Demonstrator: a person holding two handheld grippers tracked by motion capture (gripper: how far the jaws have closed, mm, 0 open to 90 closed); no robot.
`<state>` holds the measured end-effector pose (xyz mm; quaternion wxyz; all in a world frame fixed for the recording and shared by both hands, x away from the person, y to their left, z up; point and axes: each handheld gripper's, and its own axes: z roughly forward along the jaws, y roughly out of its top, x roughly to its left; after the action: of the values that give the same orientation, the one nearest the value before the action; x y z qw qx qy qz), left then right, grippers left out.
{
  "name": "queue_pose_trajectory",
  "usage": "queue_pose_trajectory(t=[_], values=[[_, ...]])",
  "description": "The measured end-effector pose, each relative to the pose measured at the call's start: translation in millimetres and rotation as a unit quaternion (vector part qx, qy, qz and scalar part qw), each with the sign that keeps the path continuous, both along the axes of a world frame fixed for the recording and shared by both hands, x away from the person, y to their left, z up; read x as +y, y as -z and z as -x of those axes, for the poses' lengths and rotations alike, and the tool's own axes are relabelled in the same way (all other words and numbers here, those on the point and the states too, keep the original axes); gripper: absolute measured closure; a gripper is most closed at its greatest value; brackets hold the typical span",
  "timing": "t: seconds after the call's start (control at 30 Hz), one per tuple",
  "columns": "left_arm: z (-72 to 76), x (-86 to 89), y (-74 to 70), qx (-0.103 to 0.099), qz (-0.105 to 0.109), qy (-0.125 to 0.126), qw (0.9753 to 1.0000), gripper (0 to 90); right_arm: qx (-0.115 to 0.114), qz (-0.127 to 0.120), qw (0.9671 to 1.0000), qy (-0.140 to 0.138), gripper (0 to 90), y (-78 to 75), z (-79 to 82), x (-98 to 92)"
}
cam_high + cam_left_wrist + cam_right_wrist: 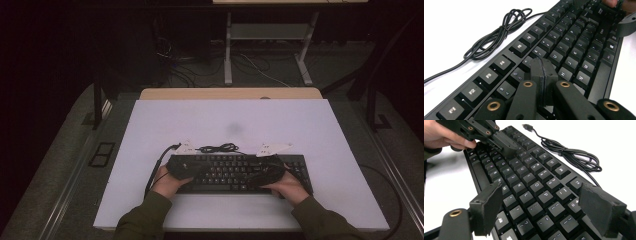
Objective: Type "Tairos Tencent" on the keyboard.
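A black keyboard [227, 162] lies on the white board [230, 120], near its front edge. Its black cable [220, 148] is coiled just behind it. In the left gripper view my left gripper [543, 65] is shut with nothing between its jaws, tips down over the keyboard [574, 45] around the number and letter rows. The right gripper view shows my right gripper [541, 202] open wide above the right half of the keyboard [529, 177], pads [487, 207] apart over the keys. My left gripper [510, 147] also appears there, resting its shut tips on the keys.
The coiled cable [574, 155] ends in a loose USB plug [526, 126] on the board. A faint grey smudge [234, 128] marks the board's middle. A wooden table edge [230, 93] shows behind, with a desk frame [270, 32] and floor cables beyond.
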<state>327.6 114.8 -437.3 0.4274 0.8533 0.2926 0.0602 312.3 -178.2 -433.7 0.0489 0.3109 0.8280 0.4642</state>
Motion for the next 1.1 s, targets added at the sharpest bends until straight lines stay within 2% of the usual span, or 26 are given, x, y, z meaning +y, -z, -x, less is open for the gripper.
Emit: queue_pose_trajectory(t=[0.07,0.17,0.43,0.7,0.83,1.1], values=[[0.0,-0.4,0.7,0.002,-0.009,0.002,1.0,89.1,-0.003,-0.002,1.0,-0.001,18.6,-0.3,0.0,-0.5],[0.0,-0.5,0.8,0.002,-0.008,0.003,1.0,89.2,-0.005,-0.005,1.0,0.001,17.9,-0.6,-0.3,-1.3],[2.3,1.2,-2.4,0.0,-0.001,-0.004,1.0,88.9,-0.006,-0.011,0.9999,0.009,17.3,-1.4,-0.3,-4.1],[3.7,2.5,-5.4,-0.003,0.01,-0.002,0.9999,84.4,-0.009,-0.016,0.9995,0.024,17.0,-2.2,-2.6,-7.1],[4.2,2.7,-6.5,-0.002,0.016,-0.001,0.9999,79.5,-0.008,-0.021,0.9993,0.03,15.7,-2.2,-5.3,-10.1],[5.0,6.1,-10.2,-0.009,0.03,-0.005,0.9995,60.5,-0.012,-0.024,0.9987,0.044,15.8,-4.3,-7.5,-17.3]])
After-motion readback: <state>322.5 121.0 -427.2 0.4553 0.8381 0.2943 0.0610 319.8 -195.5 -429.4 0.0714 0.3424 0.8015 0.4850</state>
